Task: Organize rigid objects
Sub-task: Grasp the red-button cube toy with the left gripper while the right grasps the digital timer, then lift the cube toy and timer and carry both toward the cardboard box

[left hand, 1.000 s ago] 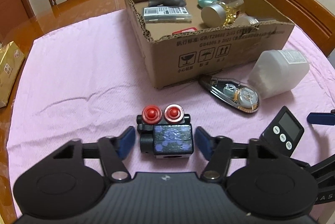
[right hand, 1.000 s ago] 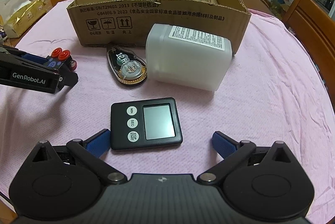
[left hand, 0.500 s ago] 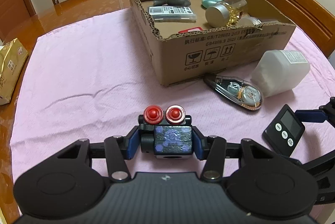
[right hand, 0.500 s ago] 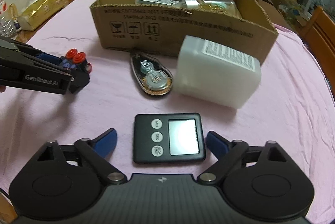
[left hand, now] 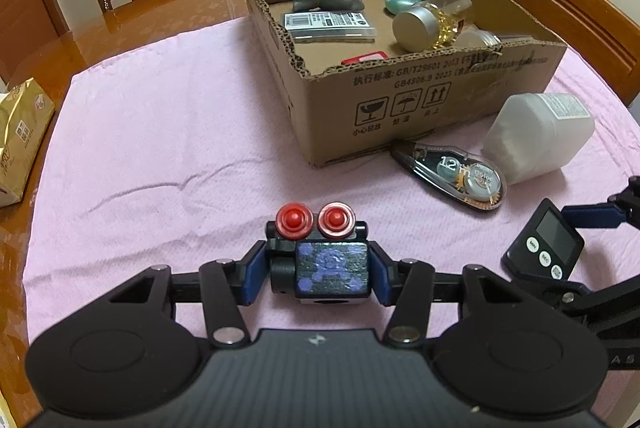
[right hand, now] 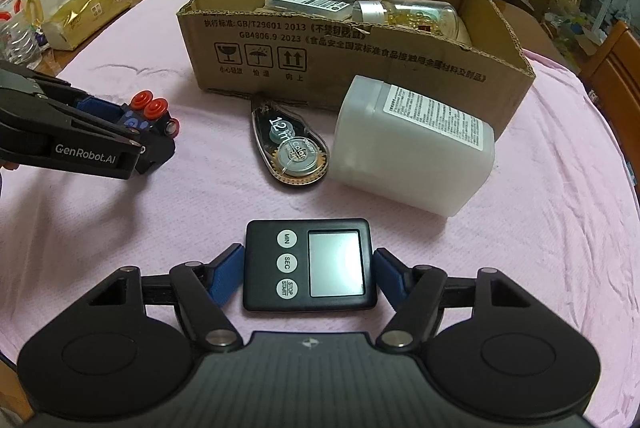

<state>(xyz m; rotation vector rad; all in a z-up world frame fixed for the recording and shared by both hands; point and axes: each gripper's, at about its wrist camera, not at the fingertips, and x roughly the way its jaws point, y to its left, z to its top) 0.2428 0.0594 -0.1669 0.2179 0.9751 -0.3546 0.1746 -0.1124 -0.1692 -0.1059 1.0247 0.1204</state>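
A: Change? Left tongs (left hand: pixel 318 268) now pinch the black block toy with red knobs (left hand: pixel 320 256), on the pink-clothed bench (left hand: pixel 160 132).

B: Right tongs (right hand: pixel 308 272) narrowed, pads flanking the black digital timer (right hand: pixel 310 264); contact unclear. Next, probably the cardboard box (right hand: pixel 360 68).

Both grippers clamped low in frame

The left gripper (left hand: pixel 318 270) sits at lower centre, its blue pads (left hand: pixel 254 276) pressed against a held block. The right gripper (right hand: pixel 308 274), also lower centre, has its blue fingertips (right hand: pixel 226 274) closed on a timer's sides.
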